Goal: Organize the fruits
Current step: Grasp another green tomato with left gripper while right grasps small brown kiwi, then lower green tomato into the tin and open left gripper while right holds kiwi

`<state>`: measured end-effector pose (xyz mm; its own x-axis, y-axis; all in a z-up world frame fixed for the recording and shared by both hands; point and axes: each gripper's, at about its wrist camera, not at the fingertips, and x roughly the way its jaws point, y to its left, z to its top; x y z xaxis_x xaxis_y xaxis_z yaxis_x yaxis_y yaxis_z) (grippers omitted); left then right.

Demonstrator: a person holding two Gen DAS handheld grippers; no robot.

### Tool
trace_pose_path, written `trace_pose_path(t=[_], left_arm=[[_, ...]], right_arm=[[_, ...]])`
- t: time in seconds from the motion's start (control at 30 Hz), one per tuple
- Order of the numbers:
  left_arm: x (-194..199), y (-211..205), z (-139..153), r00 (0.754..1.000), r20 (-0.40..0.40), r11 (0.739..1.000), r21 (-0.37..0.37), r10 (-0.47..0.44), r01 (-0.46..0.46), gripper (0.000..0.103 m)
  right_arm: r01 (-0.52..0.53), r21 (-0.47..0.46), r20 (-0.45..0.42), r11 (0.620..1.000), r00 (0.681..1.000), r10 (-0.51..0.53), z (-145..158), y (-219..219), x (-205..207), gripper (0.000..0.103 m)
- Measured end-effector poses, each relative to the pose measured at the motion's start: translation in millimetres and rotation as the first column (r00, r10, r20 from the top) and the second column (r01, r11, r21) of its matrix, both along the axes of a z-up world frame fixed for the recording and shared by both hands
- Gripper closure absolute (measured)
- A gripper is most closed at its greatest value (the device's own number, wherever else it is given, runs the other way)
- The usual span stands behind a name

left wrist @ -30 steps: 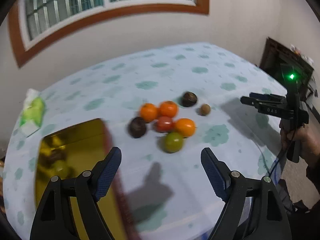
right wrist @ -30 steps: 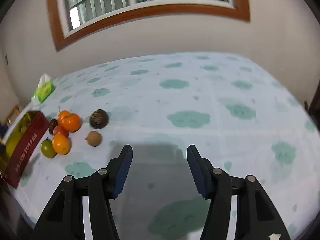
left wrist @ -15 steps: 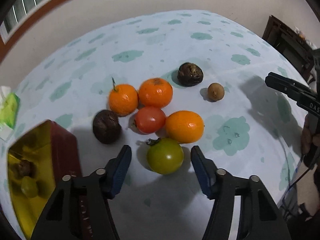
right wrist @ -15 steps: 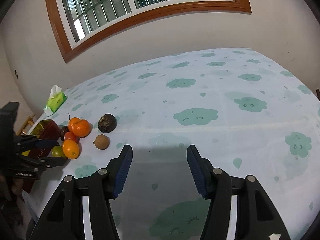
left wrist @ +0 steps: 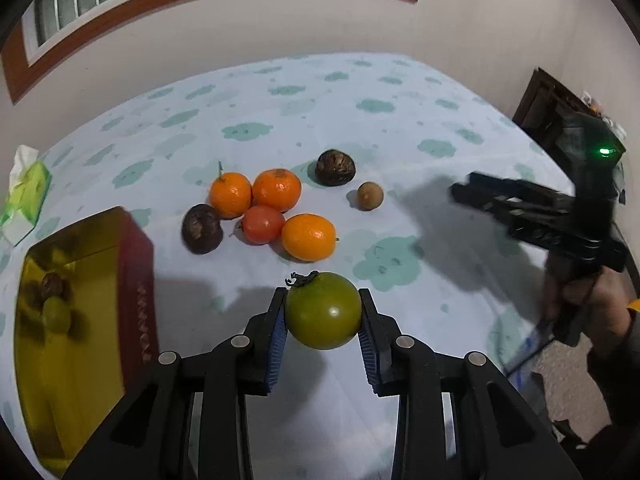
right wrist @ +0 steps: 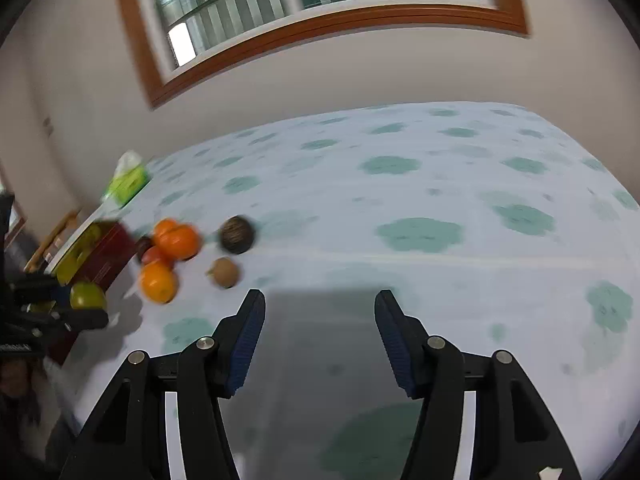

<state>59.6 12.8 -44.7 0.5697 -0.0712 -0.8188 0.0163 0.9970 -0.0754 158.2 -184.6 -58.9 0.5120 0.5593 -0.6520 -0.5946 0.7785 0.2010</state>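
While the table (left wrist: 360,92) under its pale cloth with teal cloud prints fills most of both views, a red tin with a gold inside (left wrist: 80,320) sits at its left edge, already holding a small green fruit (left wrist: 56,314) and a dark brown one (left wrist: 52,284). Behind the tin lies a green tissue pack (left wrist: 26,192).

Next in size, the left gripper (left wrist: 323,312) is clamped on the green tomato (left wrist: 323,311): both blue pads press against its sides, and the fruit sits between the fingertips just in front of the cluster. Its jaws have just been closing; a second ago they stood wide apart over bare cloth with the tomato still lying among the other fruit, and half a second ago they flanked it without touching. The right gripper (right wrist: 320,336) hangs over an empty stretch of cloth with its jaws parted and nothing between them, much as it did a second ago; from the left wrist view it shows at the right edge, carried by a hand (left wrist: 600,300).

On the cloth beyond the tomato remain three orange fruits (left wrist: 276,189), two at the back touching each other and one in front, a red tomato (left wrist: 262,224) between them, a dark fruit (left wrist: 201,229) to their left, another dark fruit (left wrist: 335,167) behind and to the right, and a small brown fruit (left wrist: 370,196) just beside that one.
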Motion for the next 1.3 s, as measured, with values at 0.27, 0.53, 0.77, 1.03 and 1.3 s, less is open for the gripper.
trace_pose_path(t=[0.27, 0.53, 0.77, 1.03, 1.3], left_arm=[[-23.9, 15.6, 27.3, 0.997, 0.062, 0.999, -0.011, 0.047, -0.046, 0.069], [-41.9, 44.0, 34.0, 0.988, 0.081, 0.991, -0.045, 0.130, -0.127, 0.068], [-61.8, 97.5, 22.3, 0.958, 0.064, 0.960, -0.045, 0.280, -0.277, 0.068], [-79.0, 179.8, -9.5, 0.899, -0.003, 0.899, 0.012, 0.437, -0.437, 0.068], [-76.5, 202.6, -27.2, 0.893, -0.021, 0.892, 0.065, 0.449, -0.447, 0.068]], right_arm=[[-0.160, -0.063, -0.048, 0.985, 0.986, 0.157, -7.3, 73.1, 5.7, 0.053], [-0.184, -0.167, -0.069, 0.969, 0.982, 0.175, -17.8, 106.0, 16.1, 0.078], [-0.171, -0.169, -0.066, 0.971, 0.985, 0.162, -16.5, 101.4, 10.7, 0.079], [-0.088, -0.069, -0.131, 0.994, 0.988, 0.078, -17.3, 75.2, 22.9, 0.079], [-0.090, -0.087, -0.121, 0.992, 0.989, 0.079, -17.7, 75.4, 24.0, 0.079]])
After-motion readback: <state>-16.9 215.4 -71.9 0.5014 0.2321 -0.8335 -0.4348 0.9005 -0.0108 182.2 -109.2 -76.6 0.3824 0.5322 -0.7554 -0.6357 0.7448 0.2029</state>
